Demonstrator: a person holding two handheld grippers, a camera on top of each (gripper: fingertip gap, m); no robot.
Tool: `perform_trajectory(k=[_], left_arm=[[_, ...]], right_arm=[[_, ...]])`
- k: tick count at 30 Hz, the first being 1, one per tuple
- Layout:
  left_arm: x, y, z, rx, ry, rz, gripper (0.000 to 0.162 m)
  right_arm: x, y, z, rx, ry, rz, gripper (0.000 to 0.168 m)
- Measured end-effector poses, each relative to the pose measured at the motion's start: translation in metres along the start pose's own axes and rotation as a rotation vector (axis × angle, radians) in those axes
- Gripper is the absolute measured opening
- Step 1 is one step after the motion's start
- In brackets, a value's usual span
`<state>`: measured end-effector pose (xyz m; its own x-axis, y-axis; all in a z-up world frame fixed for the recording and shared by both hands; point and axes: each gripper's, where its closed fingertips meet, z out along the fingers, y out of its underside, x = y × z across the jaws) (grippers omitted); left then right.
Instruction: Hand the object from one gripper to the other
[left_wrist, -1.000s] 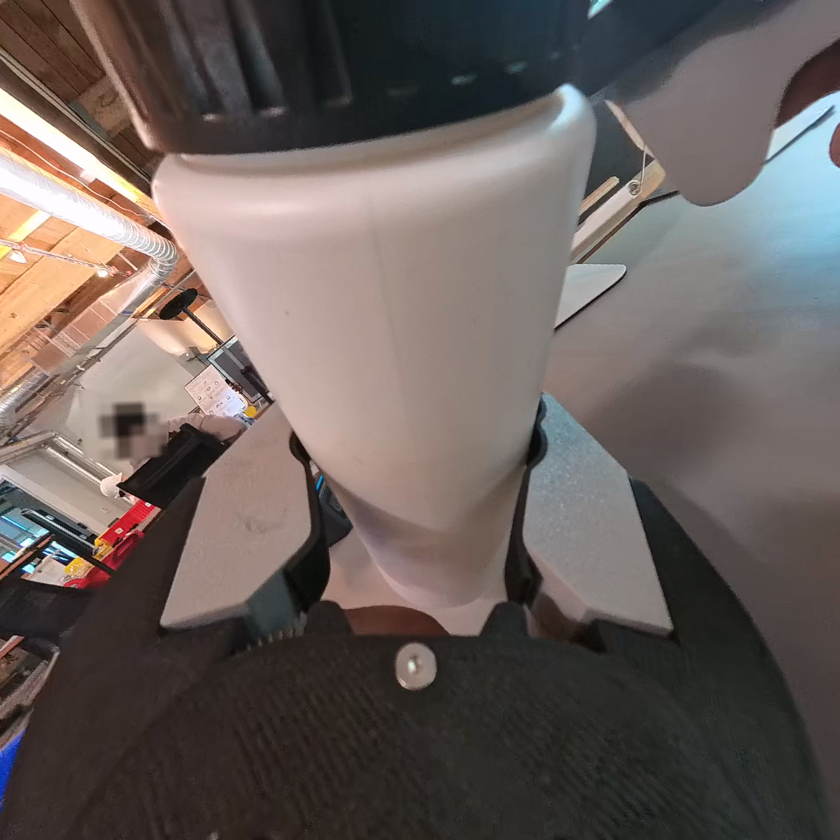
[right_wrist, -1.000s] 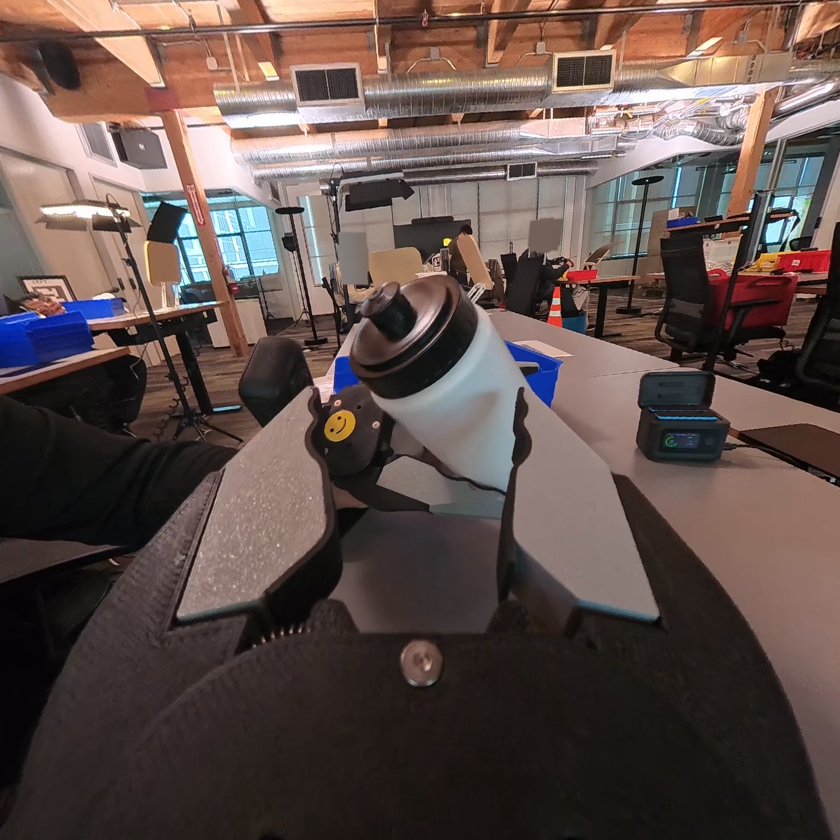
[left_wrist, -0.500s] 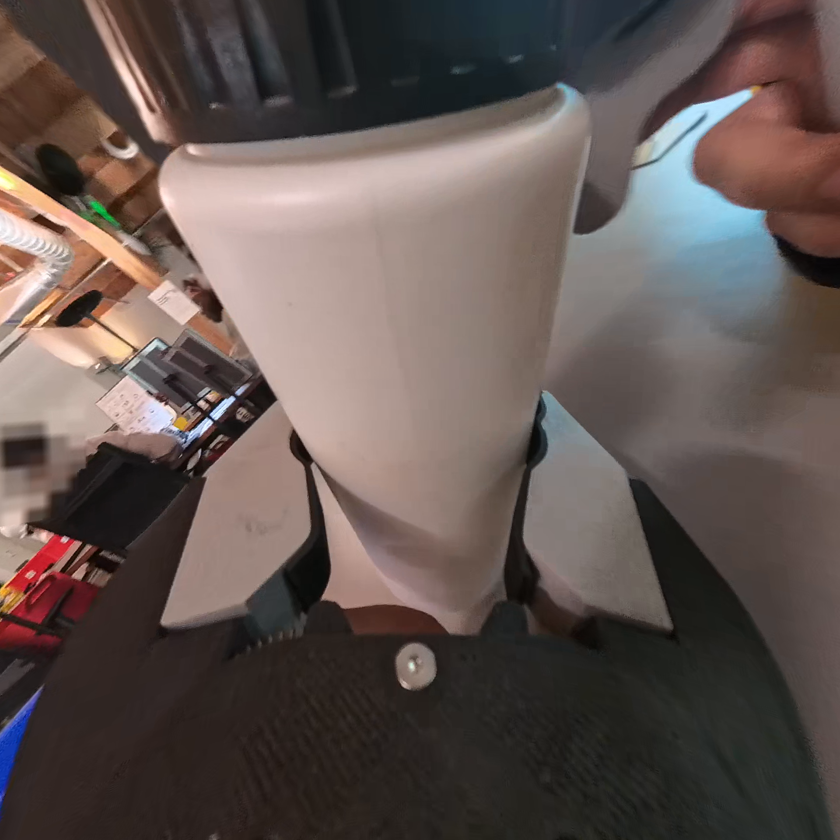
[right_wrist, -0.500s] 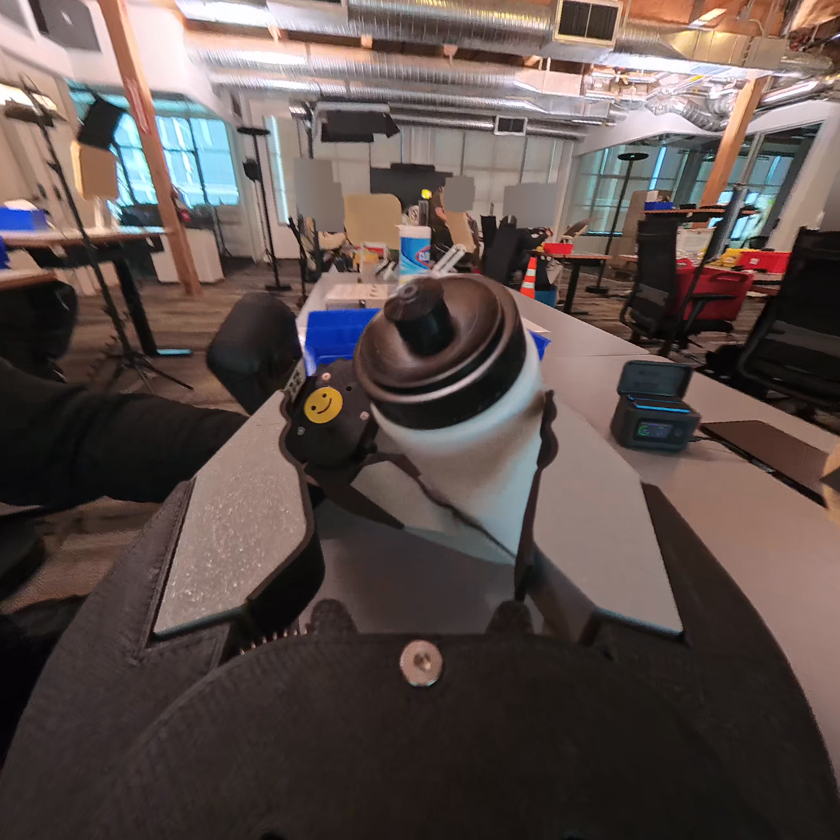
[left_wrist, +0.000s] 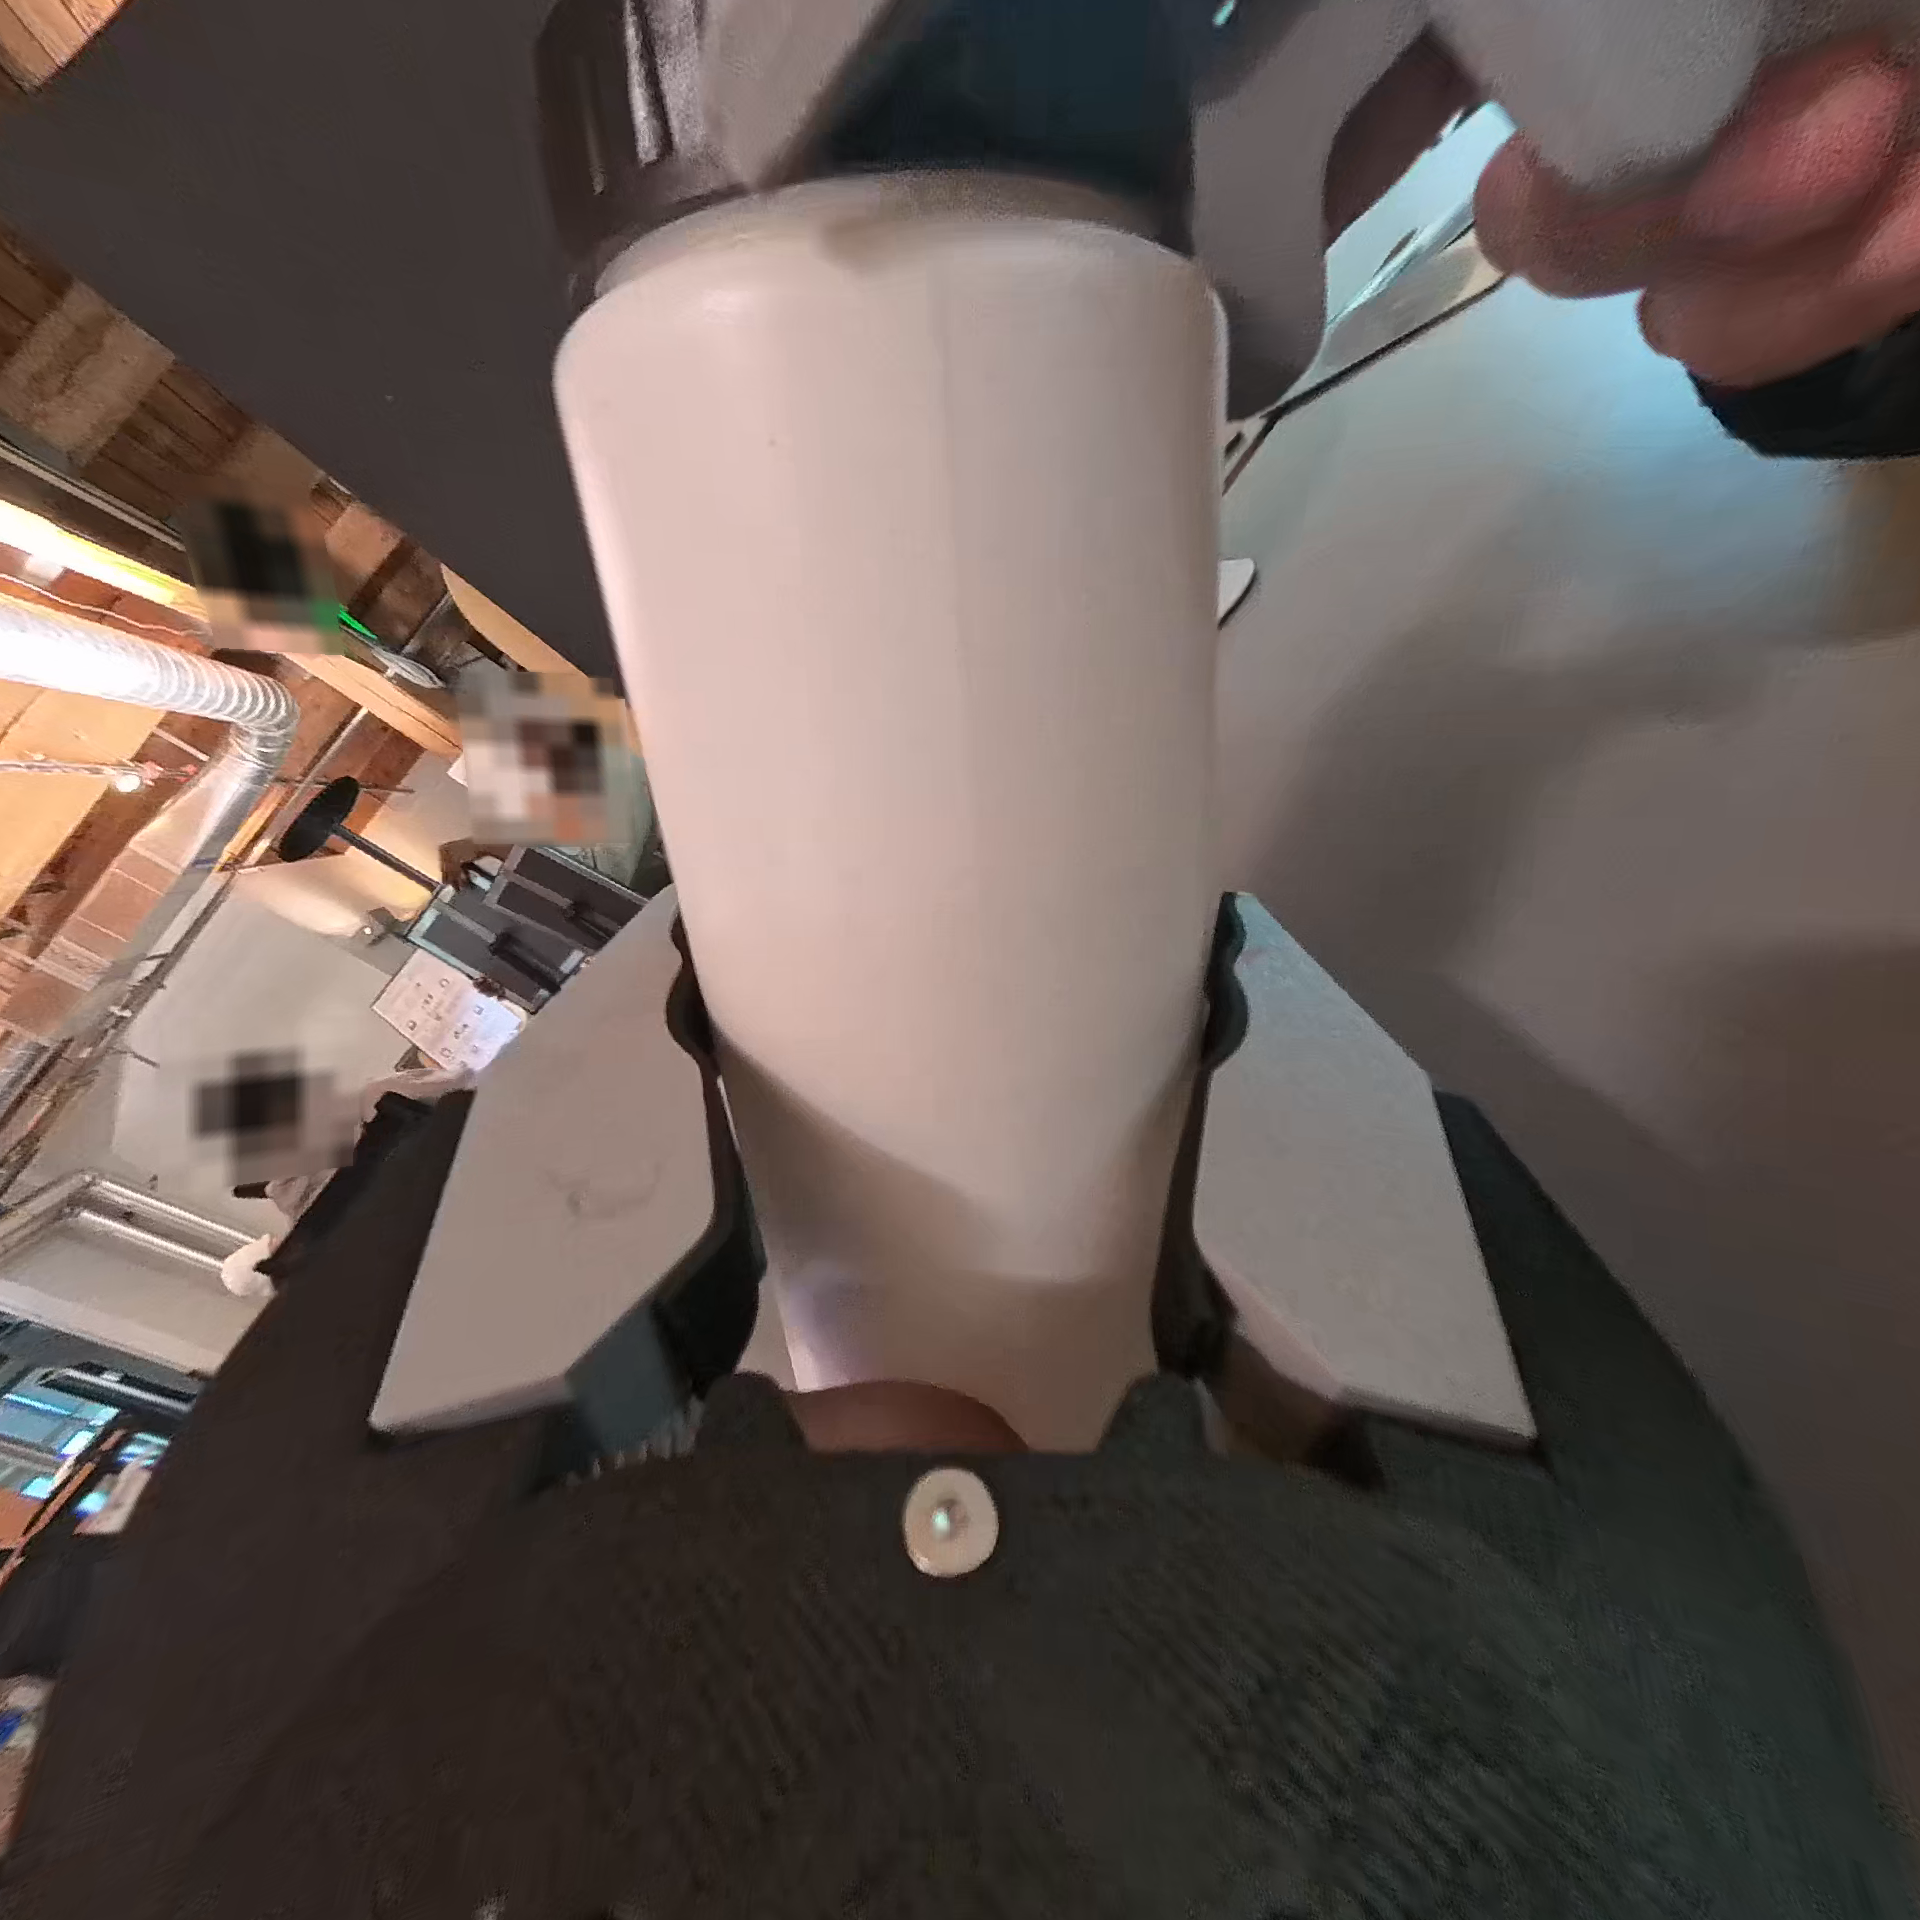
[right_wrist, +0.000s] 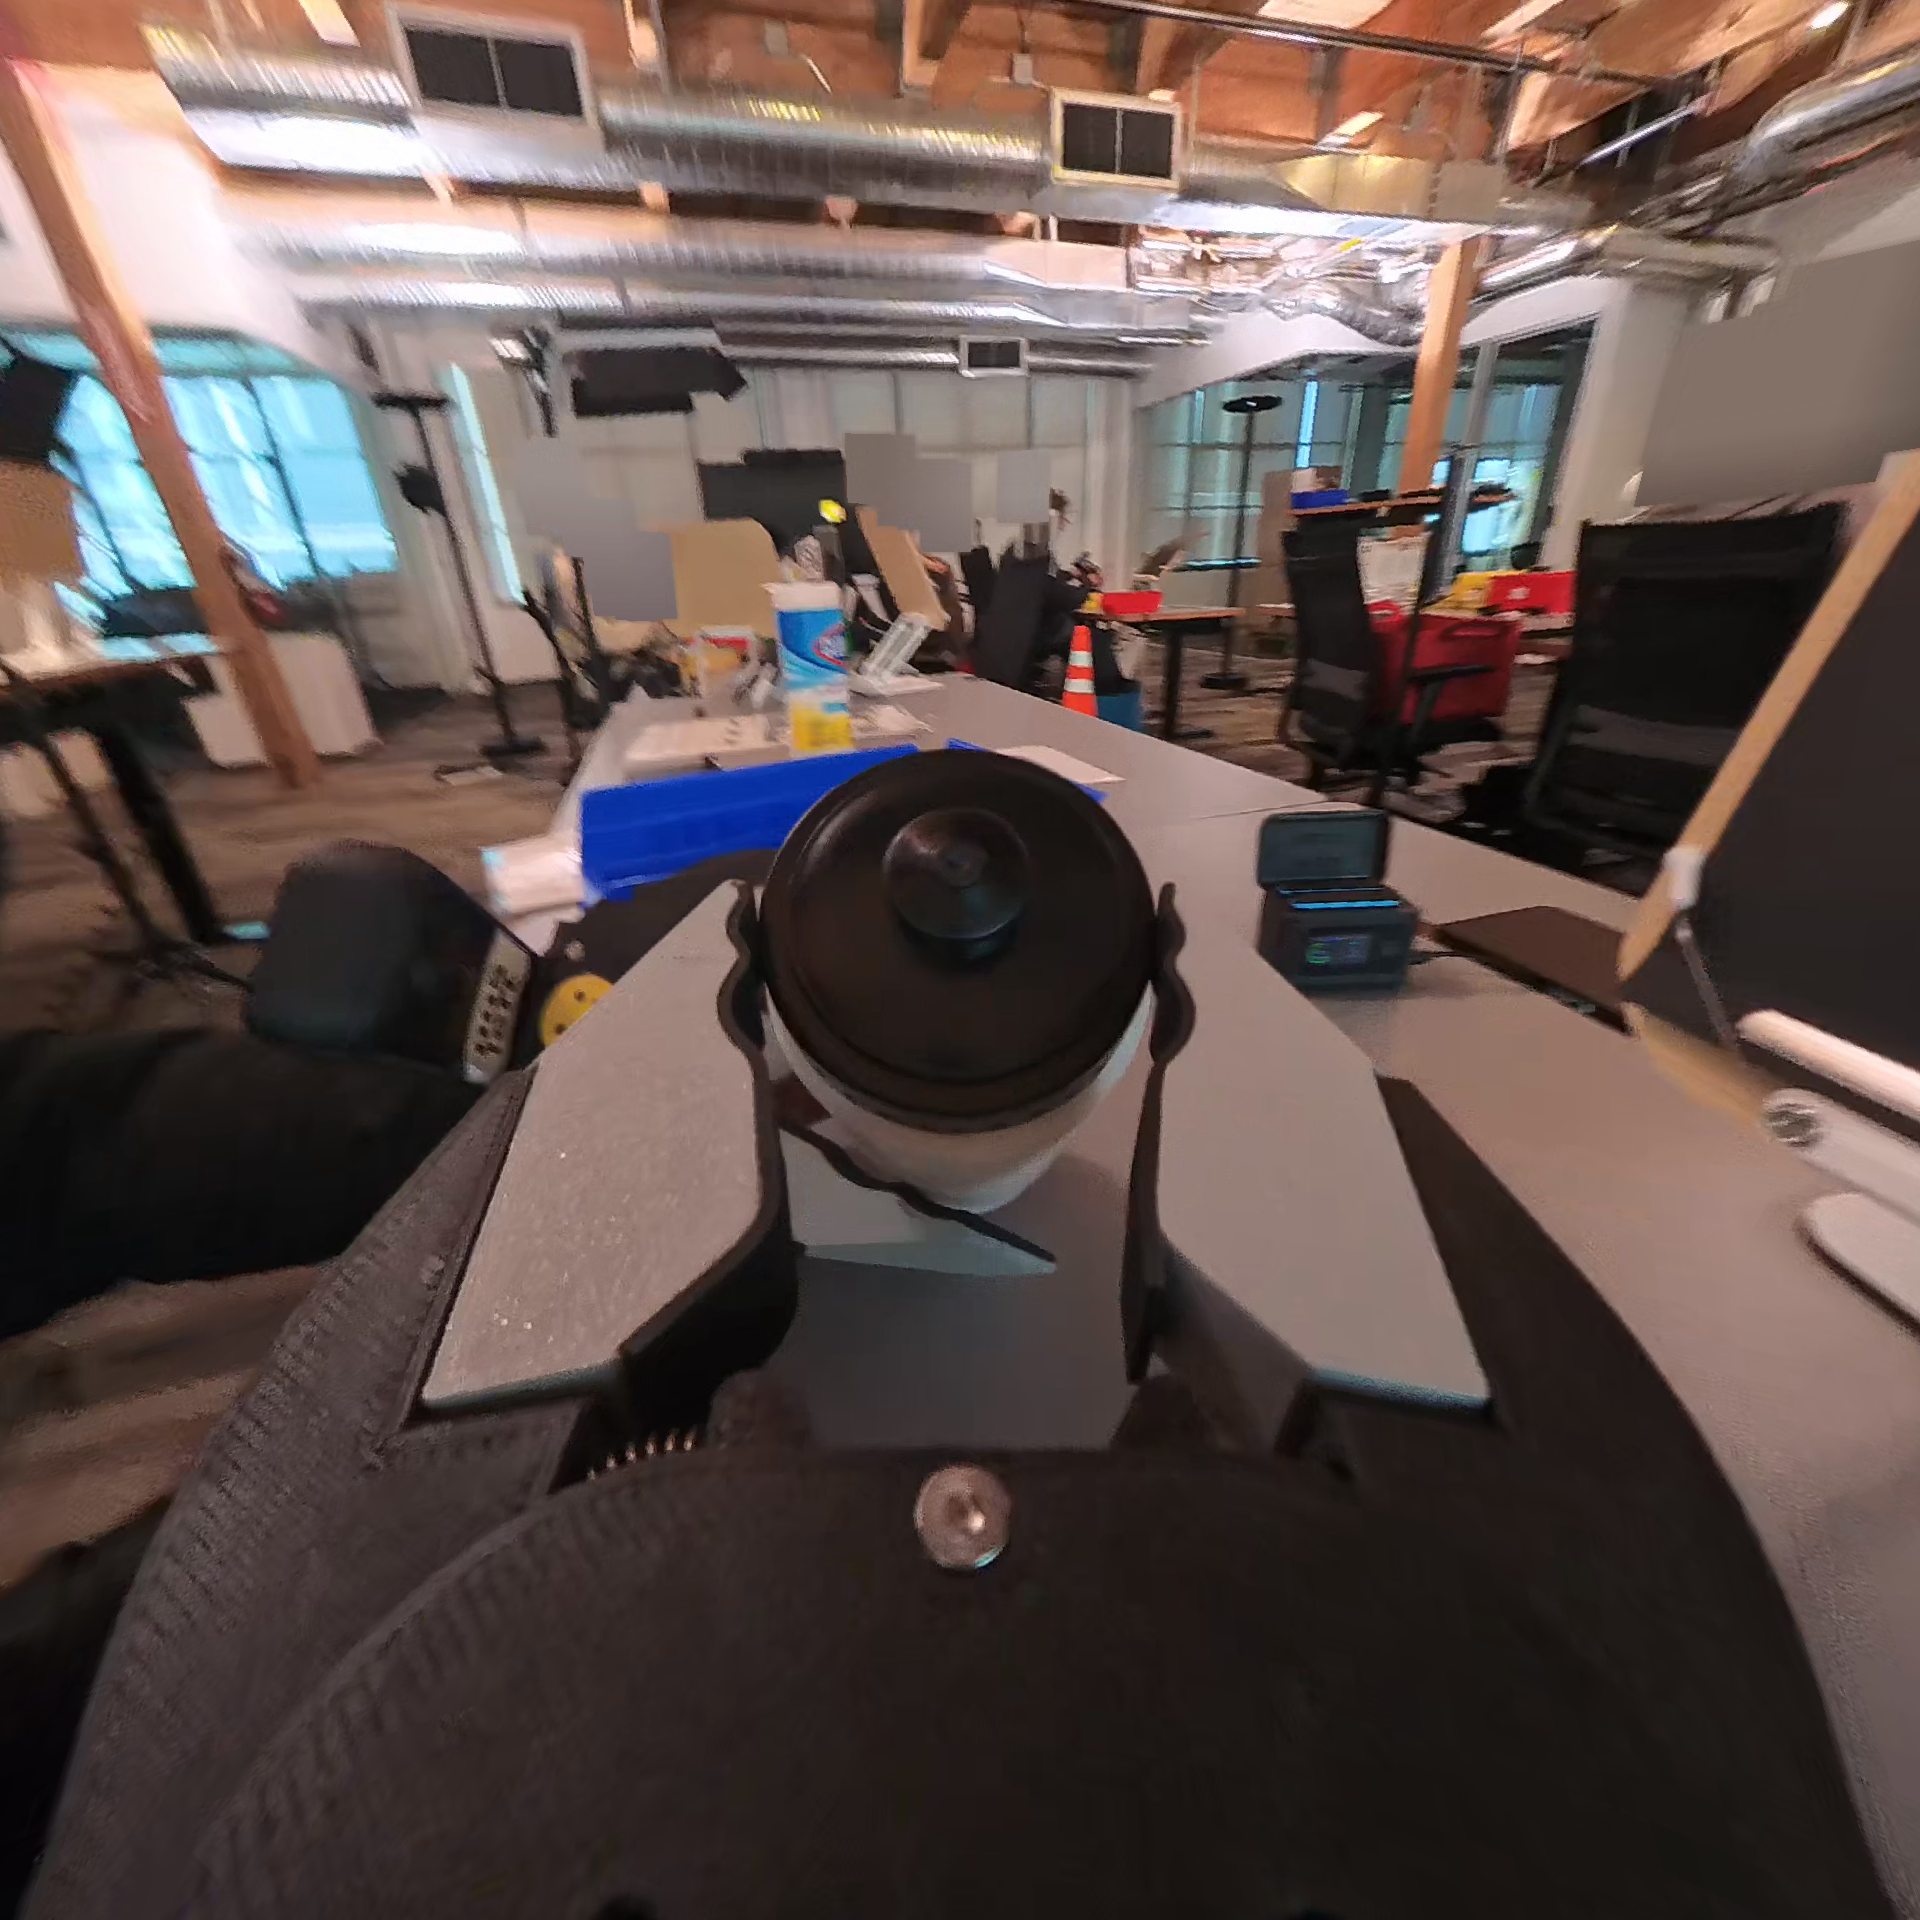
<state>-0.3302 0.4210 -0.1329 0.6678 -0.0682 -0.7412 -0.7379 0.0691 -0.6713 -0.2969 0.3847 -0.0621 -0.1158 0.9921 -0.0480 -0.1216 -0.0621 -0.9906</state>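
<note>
My left gripper (left_wrist: 951, 1049) is clenched around the lower body of the white bottle (left_wrist: 904, 665), both pads pressed against its sides, and the bottle runs away from me toward its black ribbed cap (left_wrist: 665, 114) at the top of the left wrist view. My right gripper (right_wrist: 956, 997) has its two fingers set on either side of the bottle just behind the cap (right_wrist: 956, 935), whose round top and black spout (right_wrist: 951, 883) face straight into the right wrist camera; the pads sit at the edges of the bottle, but I cannot tell whether they already press on it. The bottle hangs in the air above the grey desk (right_wrist: 1558, 1049). My right hand (left_wrist: 1704, 208) shows blurred in the upper right of the left wrist view. Farther along the desk stand a blue bin (right_wrist: 707, 821) and a small dark case (right_wrist: 1335, 914) with its lid up
</note>
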Motion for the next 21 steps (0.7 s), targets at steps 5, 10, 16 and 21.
perform_trajectory(k=[5, 10, 16, 21], left_arm=[[0.000, 0.003, 0.001, -0.013, -0.014, 0.036, 0.096], [-0.002, 0.004, 0.001, -0.016, -0.021, 0.029, 0.096], [0.008, -0.006, -0.001, 0.035, 0.005, 0.080, 0.096], [0.008, -0.006, -0.001, 0.033, 0.010, 0.076, 0.096]], right_arm=[[0.004, 0.004, 0.002, 0.022, -0.058, 0.163, 0.085], [-0.003, 0.006, 0.006, -0.003, -0.084, 0.139, 0.096], [-0.012, 0.026, 0.018, -0.096, -0.077, 0.073, 0.098], [-0.013, 0.026, 0.019, -0.085, -0.077, 0.079, 0.099]])
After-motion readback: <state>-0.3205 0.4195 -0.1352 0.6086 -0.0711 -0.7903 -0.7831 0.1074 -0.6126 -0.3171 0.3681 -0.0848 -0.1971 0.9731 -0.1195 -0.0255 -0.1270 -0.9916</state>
